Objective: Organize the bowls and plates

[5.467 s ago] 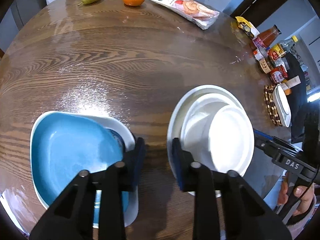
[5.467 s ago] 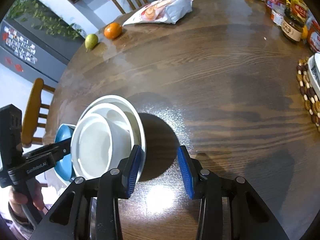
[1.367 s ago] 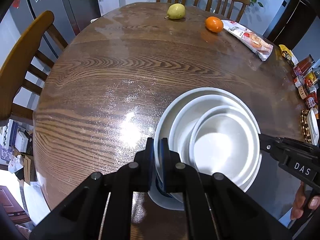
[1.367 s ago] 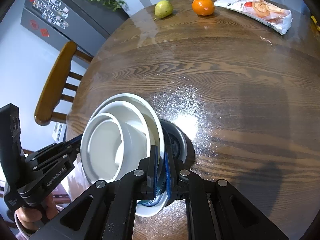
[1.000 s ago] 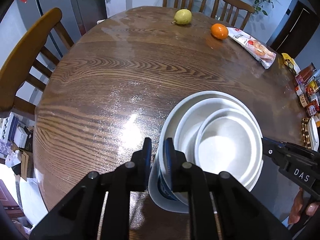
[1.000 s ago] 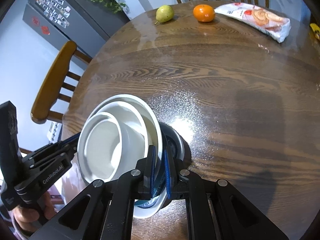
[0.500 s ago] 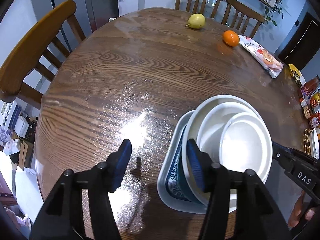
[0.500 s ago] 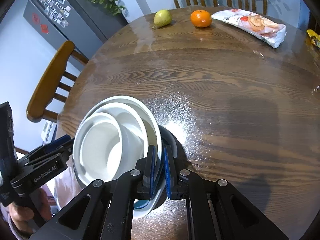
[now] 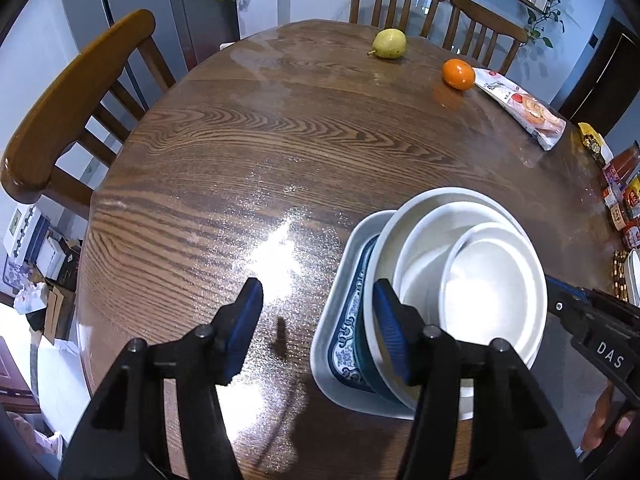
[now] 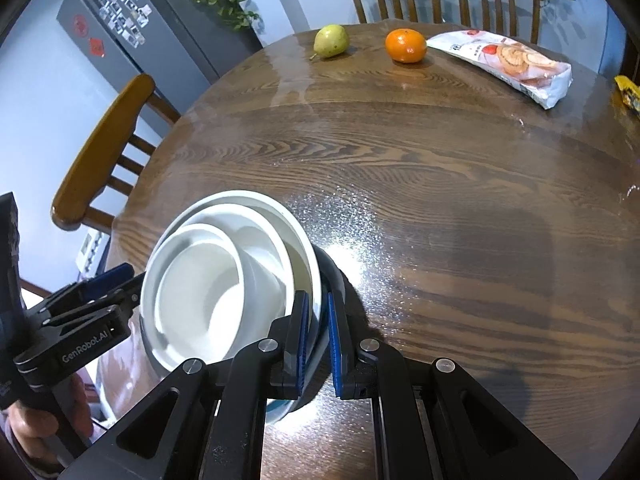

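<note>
Nested white bowls (image 9: 472, 280) tilted atop a blue-patterned bowl (image 9: 352, 344), in a square white plate (image 9: 340, 280) (near table edge)

Reads "DAS" in white letters on the black body of the right gripper (image 9: 560, 304). Reads "GenRobot.AI" on the black body of the left gripper (image 10: 110, 284). Print on the snack bag (image 10: 508, 62) too small to read.

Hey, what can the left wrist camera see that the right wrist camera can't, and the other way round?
Only the left wrist view shows the patterned blue plate in its grey square dish under the white stack, the sauce bottles at the table's right edge, and the left tongs spread open.

Only the right wrist view shows the right tongs shut on the white plate at its rim.

Both show the nested white bowls, pear, orange and snack bag.
</note>
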A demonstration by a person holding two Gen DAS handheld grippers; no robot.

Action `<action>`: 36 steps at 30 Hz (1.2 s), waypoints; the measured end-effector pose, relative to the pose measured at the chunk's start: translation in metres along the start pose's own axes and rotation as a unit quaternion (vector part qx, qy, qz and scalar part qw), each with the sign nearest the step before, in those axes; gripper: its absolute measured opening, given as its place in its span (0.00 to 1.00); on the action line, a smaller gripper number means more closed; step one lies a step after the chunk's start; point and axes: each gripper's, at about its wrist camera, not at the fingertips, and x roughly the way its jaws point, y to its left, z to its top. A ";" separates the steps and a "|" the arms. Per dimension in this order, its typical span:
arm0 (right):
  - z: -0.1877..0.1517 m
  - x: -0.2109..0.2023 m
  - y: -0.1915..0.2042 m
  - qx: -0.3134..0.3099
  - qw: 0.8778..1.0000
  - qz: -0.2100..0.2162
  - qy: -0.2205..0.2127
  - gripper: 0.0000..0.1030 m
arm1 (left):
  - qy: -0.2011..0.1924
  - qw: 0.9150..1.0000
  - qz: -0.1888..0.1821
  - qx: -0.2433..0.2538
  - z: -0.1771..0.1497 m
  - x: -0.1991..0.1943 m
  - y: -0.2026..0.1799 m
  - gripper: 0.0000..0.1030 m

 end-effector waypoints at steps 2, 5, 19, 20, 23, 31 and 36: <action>0.000 0.000 -0.001 0.000 1.000 0.002 -0.001 0.09 | -0.001 1.000 0.002 -0.002 0.000 0.001 0.000 0.54; 0.002 0.001 0.001 -0.005 1.000 -0.001 0.000 0.09 | 0.000 1.000 0.010 -0.001 0.001 0.001 -0.001 0.54; -0.001 -0.015 0.002 0.003 1.000 -0.022 -0.014 0.15 | -0.027 0.999 0.008 0.018 0.006 -0.011 0.001 0.63; -0.002 -0.016 0.002 0.009 1.000 -0.024 -0.016 0.15 | -0.028 0.999 0.005 0.022 0.006 -0.013 0.002 0.63; -0.006 -0.024 0.005 0.019 0.998 -0.039 -0.036 0.15 | -0.045 0.998 -0.007 0.033 0.005 -0.021 0.002 0.64; -0.028 -0.052 0.026 -0.004 0.994 -0.059 -0.088 0.26 | -0.074 0.994 -0.032 0.071 -0.004 -0.044 0.001 0.77; -0.048 -0.061 0.038 -0.014 0.992 -0.059 -0.113 0.53 | -0.085 0.991 -0.040 0.094 -0.014 -0.055 0.002 0.80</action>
